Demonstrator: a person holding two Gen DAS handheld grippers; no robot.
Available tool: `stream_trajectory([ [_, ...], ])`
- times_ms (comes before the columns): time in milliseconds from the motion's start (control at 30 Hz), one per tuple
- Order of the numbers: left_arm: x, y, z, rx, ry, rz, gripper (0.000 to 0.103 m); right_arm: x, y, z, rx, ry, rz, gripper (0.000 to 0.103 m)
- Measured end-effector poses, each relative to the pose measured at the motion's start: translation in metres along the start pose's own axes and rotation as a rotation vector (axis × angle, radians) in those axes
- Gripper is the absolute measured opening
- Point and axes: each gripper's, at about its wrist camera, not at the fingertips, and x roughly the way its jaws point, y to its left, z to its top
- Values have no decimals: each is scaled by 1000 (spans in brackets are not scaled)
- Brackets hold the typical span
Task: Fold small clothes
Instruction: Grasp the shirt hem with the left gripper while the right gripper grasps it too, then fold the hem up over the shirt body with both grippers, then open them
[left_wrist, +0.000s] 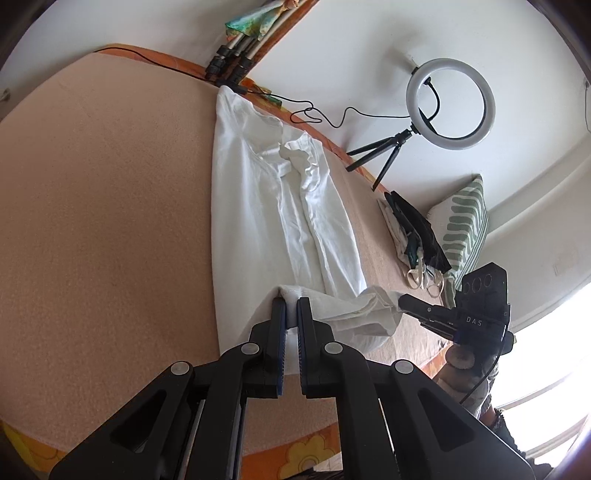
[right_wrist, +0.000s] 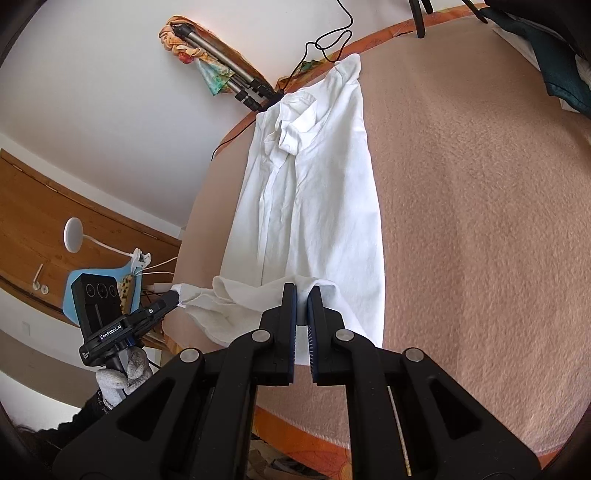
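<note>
A small white shirt (left_wrist: 258, 192) lies lengthwise on the peach blanket (left_wrist: 103, 206), collar at the far end, sleeves folded in. My left gripper (left_wrist: 291, 301) is shut on the near hem's left corner, lifted off the blanket. My right gripper (left_wrist: 402, 301) shows at the right in the left wrist view, pinching the other corner. In the right wrist view the white shirt (right_wrist: 310, 192) stretches away, my right gripper (right_wrist: 302, 288) is shut on its hem, and my left gripper (right_wrist: 173, 295) grips the hem at the left. The hem sags between both.
A ring light on a tripod (left_wrist: 448, 103) stands at the far bed edge with its cable (left_wrist: 317, 114). A pile of dark and light clothes (left_wrist: 413, 236) and a striped pillow (left_wrist: 465, 229) lie right. Folded tripod legs (right_wrist: 229, 81) lean on the wall. A gloved hand (right_wrist: 122, 376) holds the left gripper.
</note>
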Motion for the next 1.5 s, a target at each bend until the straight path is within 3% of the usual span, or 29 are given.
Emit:
stream_trajectory([
  [533,38,20,20,-5,9,99,5,37,-27,33,53,16,-60,7],
  [600,36,18,23,10,11,140,12,33,-25,35,39,8,-58,13],
  [667,27,15,26,22,-19,195,16,26,-22,36,18,3,-66,44],
  [700,21,14,27,29,-46,204,17,20,-19,35,-3,-23,-81,49],
  [800,3,4,22,112,-97,200,17,6,-1,28,-130,-44,-119,49],
  [900,5,-8,11,188,-66,149,17,5,18,13,-237,-11,-89,48],
  [967,17,-12,2,207,-8,109,17,15,27,5,-289,21,-103,40],
  [1067,33,-18,-3,251,8,176,17,34,32,-3,-335,57,-170,35],
  [1200,37,-10,12,249,-25,276,17,33,25,4,-332,9,-259,36],
  [1233,38,-7,16,248,-31,281,19,28,22,7,-317,-9,-263,36],
  [1300,41,-2,21,237,-37,290,33,20,15,13,-302,-44,-282,37],
  [1500,56,-4,24,245,-14,267,33,26,-7,26,-244,-24,-284,42],
])
